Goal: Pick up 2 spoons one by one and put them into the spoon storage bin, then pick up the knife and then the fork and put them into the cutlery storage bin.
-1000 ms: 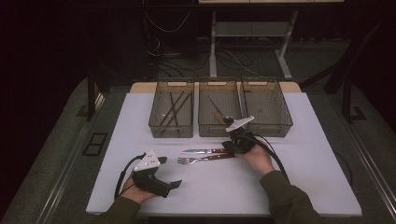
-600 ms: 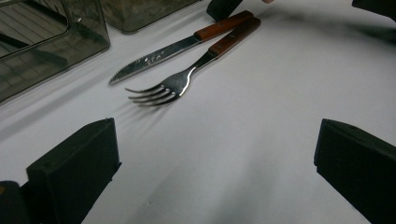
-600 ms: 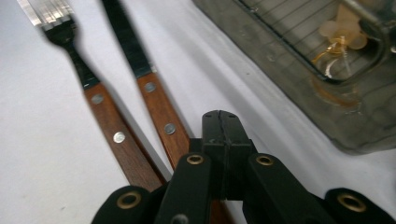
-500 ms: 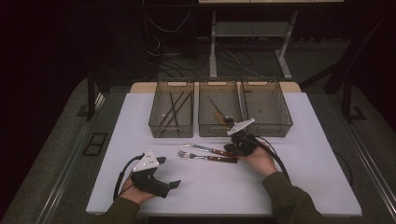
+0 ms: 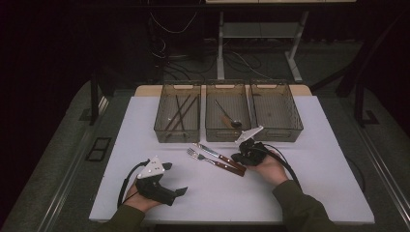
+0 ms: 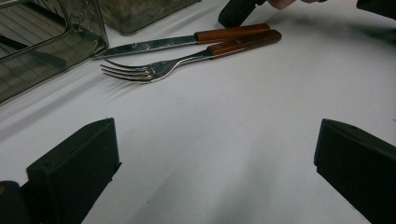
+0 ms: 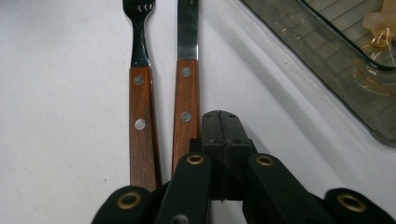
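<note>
Judging knife [image 7: 187,84] stiff, slick-bladed, best gripped at wooden handle beside clenched, empty right gripper [image 7: 222,126], mid-table.

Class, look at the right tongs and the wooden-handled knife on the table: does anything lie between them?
Nothing visible does. The shut right tongs sit right beside the end of the knife handle, with the fork lying on the knife's far side.

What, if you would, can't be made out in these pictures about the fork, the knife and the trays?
- Knife and fork handle ends: right gripper view, hidden behind the shut right gripper.
- Knife tip: cut off by that view's top edge.
- Left tray contents: high view, thin dark sticks, too small to identify.
</note>
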Demonstrator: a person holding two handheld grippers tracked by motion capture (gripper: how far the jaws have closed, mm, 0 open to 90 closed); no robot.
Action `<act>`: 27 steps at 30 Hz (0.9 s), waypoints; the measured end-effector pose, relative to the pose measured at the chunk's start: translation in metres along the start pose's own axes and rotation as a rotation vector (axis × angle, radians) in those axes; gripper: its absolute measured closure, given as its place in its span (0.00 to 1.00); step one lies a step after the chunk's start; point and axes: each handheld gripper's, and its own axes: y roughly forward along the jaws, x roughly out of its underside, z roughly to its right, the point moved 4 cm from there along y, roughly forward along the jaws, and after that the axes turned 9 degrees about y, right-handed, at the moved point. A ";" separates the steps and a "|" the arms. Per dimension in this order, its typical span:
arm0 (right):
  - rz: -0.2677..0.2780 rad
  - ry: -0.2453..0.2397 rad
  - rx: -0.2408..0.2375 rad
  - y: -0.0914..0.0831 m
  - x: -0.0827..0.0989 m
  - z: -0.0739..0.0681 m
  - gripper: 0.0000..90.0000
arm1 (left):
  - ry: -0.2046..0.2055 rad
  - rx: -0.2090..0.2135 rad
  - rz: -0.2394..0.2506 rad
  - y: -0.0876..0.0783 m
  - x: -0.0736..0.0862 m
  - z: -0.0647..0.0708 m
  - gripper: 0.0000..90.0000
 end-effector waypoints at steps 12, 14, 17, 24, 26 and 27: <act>0.038 0.044 -0.019 -0.019 -0.011 0.005 0.79 | -0.010 0.003 0.006 -0.001 0.001 -0.001 0.00; 0.003 0.037 -0.026 -0.024 -0.014 0.004 0.74 | -0.007 0.005 0.005 -0.001 0.001 -0.002 0.00; -0.041 0.031 -0.021 -0.030 -0.022 0.001 0.71 | -0.007 0.008 0.008 -0.001 0.001 -0.001 0.00; -0.153 -0.031 -0.017 -0.027 -0.042 -0.008 0.67 | -0.009 0.009 0.016 0.000 0.000 0.001 0.00; -0.192 -0.051 -0.018 -0.022 -0.046 -0.011 0.67 | -0.010 0.012 0.014 0.000 0.000 0.001 0.00; -0.211 -0.059 -0.018 -0.019 -0.048 -0.011 0.67 | -0.007 0.013 0.011 0.000 0.000 0.001 0.00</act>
